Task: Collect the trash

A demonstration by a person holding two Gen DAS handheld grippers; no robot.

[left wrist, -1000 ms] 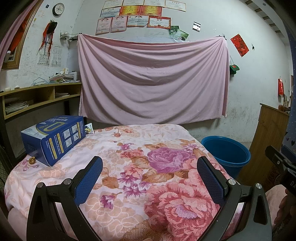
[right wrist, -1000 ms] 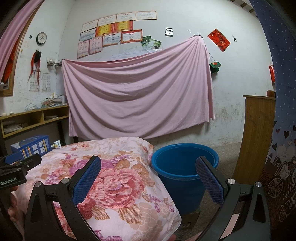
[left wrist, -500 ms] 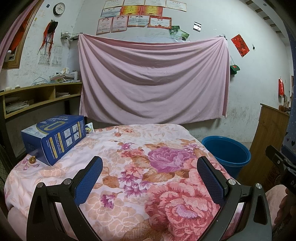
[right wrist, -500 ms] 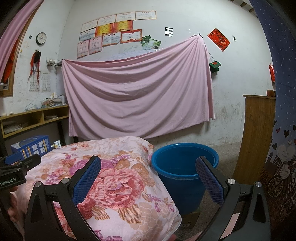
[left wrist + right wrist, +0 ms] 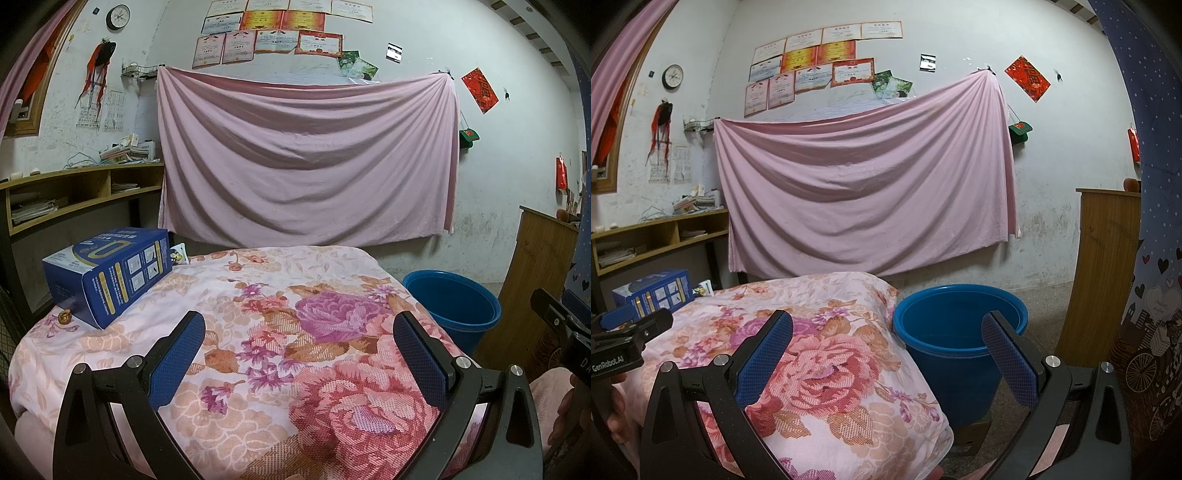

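A blue carton (image 5: 109, 271) lies on the floral cover (image 5: 280, 332) at its far left; the right wrist view shows the carton (image 5: 655, 291) at the left too. A small brown nut-like bit (image 5: 64, 316) sits by its near corner, and a small white packet (image 5: 179, 254) leans behind it. A blue bucket (image 5: 452, 306) stands on the floor to the right of the table, and the bucket (image 5: 956, 339) looks hollow in the right wrist view. My left gripper (image 5: 299, 350) hovers open over the cover's middle. My right gripper (image 5: 886, 350) is open, straddling the cover's edge and the bucket.
A pink sheet (image 5: 306, 166) hangs on the far wall. Wooden shelves (image 5: 74, 192) with papers run along the left. A wooden cabinet (image 5: 1108, 266) stands right of the bucket. A patterned blue curtain (image 5: 1156, 258) hangs at the right edge. A hand (image 5: 617, 417) holds the left tool.
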